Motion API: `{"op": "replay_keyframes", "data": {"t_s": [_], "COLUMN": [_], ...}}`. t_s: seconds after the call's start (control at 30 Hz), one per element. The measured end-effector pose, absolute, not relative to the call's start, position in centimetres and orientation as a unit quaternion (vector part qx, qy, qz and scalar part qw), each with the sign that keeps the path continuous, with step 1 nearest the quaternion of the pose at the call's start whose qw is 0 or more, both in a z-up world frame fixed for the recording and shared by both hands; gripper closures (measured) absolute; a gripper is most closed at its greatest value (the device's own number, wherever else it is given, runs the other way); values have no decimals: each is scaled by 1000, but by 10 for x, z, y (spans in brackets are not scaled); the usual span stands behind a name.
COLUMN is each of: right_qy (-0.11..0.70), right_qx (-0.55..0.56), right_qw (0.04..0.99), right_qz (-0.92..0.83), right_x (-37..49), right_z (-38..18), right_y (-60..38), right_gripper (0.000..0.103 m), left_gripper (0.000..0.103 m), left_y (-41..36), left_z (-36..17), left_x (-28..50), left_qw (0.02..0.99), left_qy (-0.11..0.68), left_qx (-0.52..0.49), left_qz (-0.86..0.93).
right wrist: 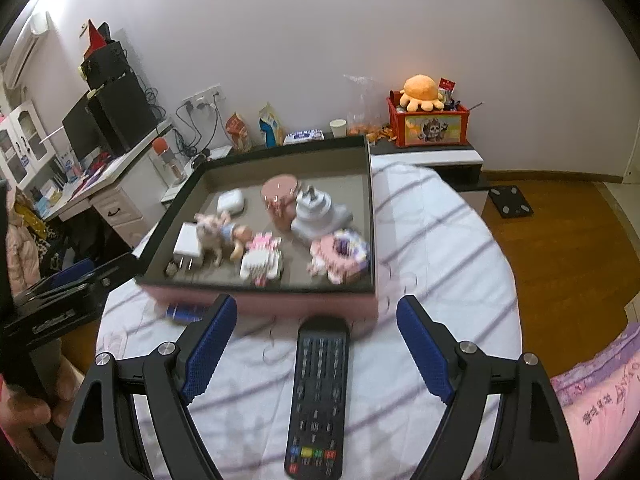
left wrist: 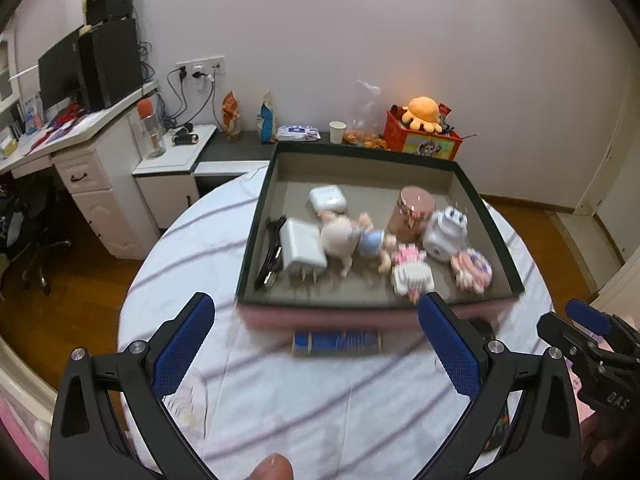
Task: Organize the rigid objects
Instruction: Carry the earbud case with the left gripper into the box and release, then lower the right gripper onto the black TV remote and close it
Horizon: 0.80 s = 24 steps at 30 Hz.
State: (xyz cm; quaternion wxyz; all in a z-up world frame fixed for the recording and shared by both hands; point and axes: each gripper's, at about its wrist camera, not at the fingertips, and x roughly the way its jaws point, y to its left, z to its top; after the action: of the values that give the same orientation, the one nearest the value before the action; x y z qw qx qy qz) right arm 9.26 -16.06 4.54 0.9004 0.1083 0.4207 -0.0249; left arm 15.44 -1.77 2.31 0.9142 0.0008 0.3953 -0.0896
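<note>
The round tabletop (left wrist: pixel 280 400) carries the box (right wrist: pixel 256 304), already crowded with toys. The remote (right wrist: pixel 320 392) lies between the right gripper (right wrist: pixel 316 356) fingers — spread, gripping nothing. Left gripper (left wrist: pixel 316 344) released over the blue pack (left wrist: pixel 336 343) — either could be nudged against the box.

Motion blur smears the toys in the box (left wrist: pixel 492 216), leaving the small blue object (left wrist: pixel 337 343) before it unidentifiable. The remote control (right wrist: pixel 319 400) runs near the bottom edge; its button labels are illegible.
</note>
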Motion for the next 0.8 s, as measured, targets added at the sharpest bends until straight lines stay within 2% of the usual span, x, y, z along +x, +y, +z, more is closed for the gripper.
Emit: {"op": "replay_keyframes", "data": {"t_s": [0.3,0.8], "right_qy": [456,482], "right_qx": [116,104], "right_qw": [882,869], "right_qz": [-29,-47], "right_x": [60,69], "right_z": [13,-21], "right_y": [-149,-139], "right_gripper": [19,19], "left_gripper": [0,0], "left_y": [-15,-21], "left_z": [-13,-18], "left_x": [103,110], "left_qw": [896,898], "left_qy": [432,429], "left_qx": [-2,-1], "left_qz": [-101,-93]}}
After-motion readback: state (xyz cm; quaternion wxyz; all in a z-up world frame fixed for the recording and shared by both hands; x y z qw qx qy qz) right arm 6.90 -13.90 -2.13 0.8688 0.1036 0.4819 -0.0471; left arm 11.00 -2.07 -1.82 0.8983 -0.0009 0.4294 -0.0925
